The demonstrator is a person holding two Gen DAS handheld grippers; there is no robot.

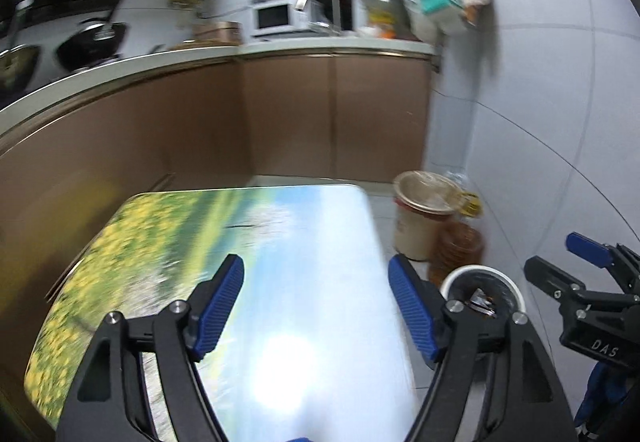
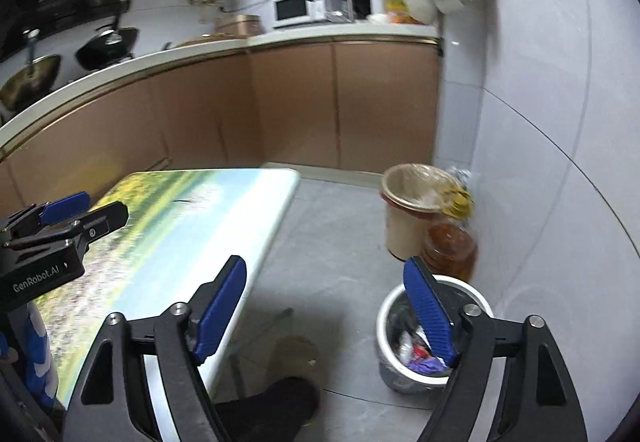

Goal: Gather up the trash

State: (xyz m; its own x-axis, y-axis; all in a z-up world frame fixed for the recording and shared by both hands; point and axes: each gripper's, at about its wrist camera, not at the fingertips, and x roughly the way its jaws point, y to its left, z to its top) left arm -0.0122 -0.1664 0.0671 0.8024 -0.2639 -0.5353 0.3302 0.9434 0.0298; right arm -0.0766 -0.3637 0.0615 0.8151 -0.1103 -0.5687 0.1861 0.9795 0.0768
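A small white trash bin [image 2: 394, 308] with a dark liner stands on the grey floor to the right of the table. Crumpled wrappers [image 2: 420, 356] lie inside it. In the left wrist view the same bin [image 1: 512, 284] shows behind my left gripper's right finger. My left gripper [image 1: 316, 266] hangs open over the table top with nothing between its blue pads. My right gripper [image 2: 325, 266] is open and empty above the floor, its right finger over the bin's mouth. Each gripper also shows in the other's view: the right gripper [image 1: 560, 262] at the right edge, the left gripper [image 2: 96, 212] at the left edge.
The table [image 1: 288, 242] has a glossy landscape print. A beige bin [image 2: 404, 222] with a plastic liner and an amber oil bottle [image 2: 452, 246] stand by the wall. Brown cabinets [image 2: 320, 102] run behind, under a counter. A person's foot in a black sock [image 2: 280, 402] is near the table's edge.
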